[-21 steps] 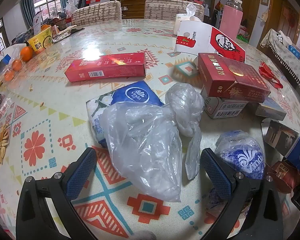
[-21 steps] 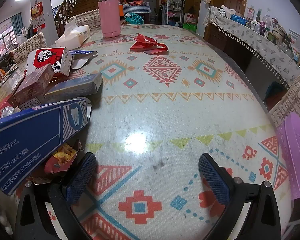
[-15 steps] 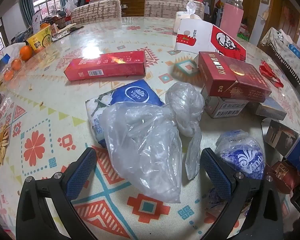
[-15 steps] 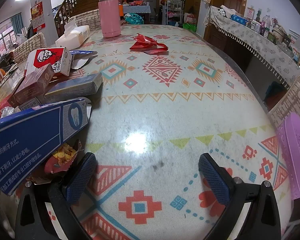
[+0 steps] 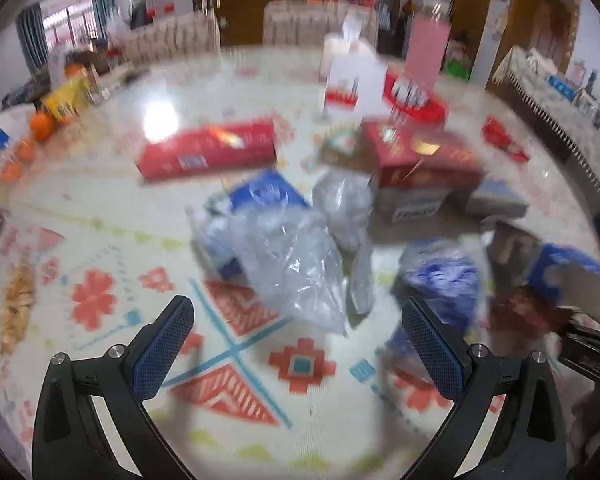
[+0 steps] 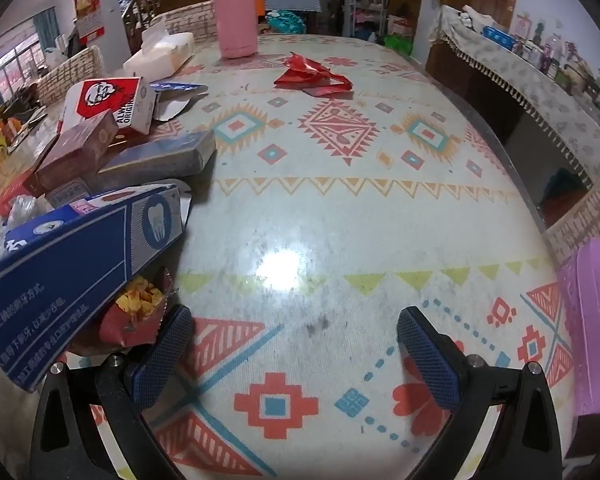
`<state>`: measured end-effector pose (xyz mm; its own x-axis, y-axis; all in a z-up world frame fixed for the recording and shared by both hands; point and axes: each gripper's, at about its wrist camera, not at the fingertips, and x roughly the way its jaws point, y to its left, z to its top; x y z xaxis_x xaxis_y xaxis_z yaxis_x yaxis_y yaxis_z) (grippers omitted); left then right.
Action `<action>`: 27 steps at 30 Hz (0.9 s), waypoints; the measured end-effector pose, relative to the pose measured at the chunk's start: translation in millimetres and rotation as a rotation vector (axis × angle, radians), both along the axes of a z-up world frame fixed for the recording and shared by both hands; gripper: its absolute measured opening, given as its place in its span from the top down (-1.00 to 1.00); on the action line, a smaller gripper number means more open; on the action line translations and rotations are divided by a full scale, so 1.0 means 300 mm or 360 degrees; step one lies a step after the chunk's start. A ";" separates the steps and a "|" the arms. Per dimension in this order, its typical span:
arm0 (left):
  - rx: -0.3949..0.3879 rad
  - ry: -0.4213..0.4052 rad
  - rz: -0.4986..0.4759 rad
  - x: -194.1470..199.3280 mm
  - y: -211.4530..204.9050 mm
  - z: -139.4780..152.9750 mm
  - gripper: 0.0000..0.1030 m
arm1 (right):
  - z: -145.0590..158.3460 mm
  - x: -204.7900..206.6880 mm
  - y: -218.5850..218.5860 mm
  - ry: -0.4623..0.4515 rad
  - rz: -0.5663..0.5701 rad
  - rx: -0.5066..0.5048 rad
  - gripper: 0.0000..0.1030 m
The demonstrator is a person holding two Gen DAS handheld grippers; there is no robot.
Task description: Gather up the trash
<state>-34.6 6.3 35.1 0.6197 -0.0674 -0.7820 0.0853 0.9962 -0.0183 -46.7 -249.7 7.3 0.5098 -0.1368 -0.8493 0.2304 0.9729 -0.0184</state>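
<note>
Left gripper (image 5: 298, 330): jaws spread wide, nothing between the blue textured pads (image 5: 162, 346). It hangs above the patterned tablecloth (image 5: 100, 240); this view is motion-blurred, so fine detail cannot be read.

Directly ahead of the left gripper lies a crumpled clear plastic bag (image 5: 296, 264), resting partly on a blue-and-white soft tissue pack (image 5: 256, 208). A second, smaller wad of clear plastic (image 5: 346, 204) sits just beside the bag, on its right. Beyond these lies a long flat red carton (image 5: 208, 154). To the right, a dark red box (image 5: 420, 160) rests on a white printed box (image 5: 414, 206). A crumpled blue-and-white wrapper (image 5: 444, 276) lies near the right pad. Small oranges (image 5: 40, 124) sit at the far left edge of the table.

Right gripper (image 6: 296, 340): jaws likewise fully parted, gripping nothing, over a bare stretch of the patterned cloth (image 6: 340, 220).

Just beside its left pad (image 6: 160, 360) lies an opened red snack packet with yellow crisps (image 6: 134, 312), partly under a long blue toothpaste carton (image 6: 72, 260). Farther out on the left stand a grey-blue flat pack (image 6: 160, 160), a maroon box (image 6: 80, 148) and a red-and-white fried-chicken box (image 6: 112, 104). A crumpled red wrapper (image 6: 312, 76) lies well apart near the far side, with a pink cylindrical flask (image 6: 236, 12) and a white tissue pack (image 6: 160, 54) behind it. A purple plastic object (image 6: 592, 328) sits at the right table edge.
</note>
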 end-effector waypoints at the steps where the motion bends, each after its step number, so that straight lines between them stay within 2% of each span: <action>1: -0.0007 -0.0049 -0.0006 -0.032 0.005 0.029 -1.00 | 0.000 -0.003 -0.004 0.0002 0.0015 0.0008 -0.93; 2: -0.0017 -0.0111 -0.0011 -0.076 0.014 0.064 -1.00 | 0.001 -0.022 0.002 -0.0001 0.0007 0.0001 -0.80; 3: -0.0017 -0.0143 -0.0008 -0.102 0.020 0.082 -1.00 | 0.011 -0.050 0.009 -0.0013 -0.0004 -0.0005 -0.77; 11: 0.0028 -0.0432 0.0063 -0.288 0.090 0.216 -1.00 | 0.194 -0.272 0.095 -0.0344 0.0002 -0.0200 -0.78; 17: 0.0007 -0.0551 0.0017 -0.411 0.084 0.281 -1.00 | 0.250 -0.401 0.156 -0.0493 -0.0039 -0.0349 -0.79; 27: 0.0025 -0.0704 -0.0022 -0.541 0.066 0.337 -1.00 | 0.292 -0.554 0.166 -0.0616 -0.0070 -0.0386 -0.83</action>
<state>-197.0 26.1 136.2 0.8941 -0.0683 -0.4426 0.0949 0.9948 0.0383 -212.8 -199.8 95.0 0.7726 -0.3367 -0.5383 0.3059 0.9403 -0.1490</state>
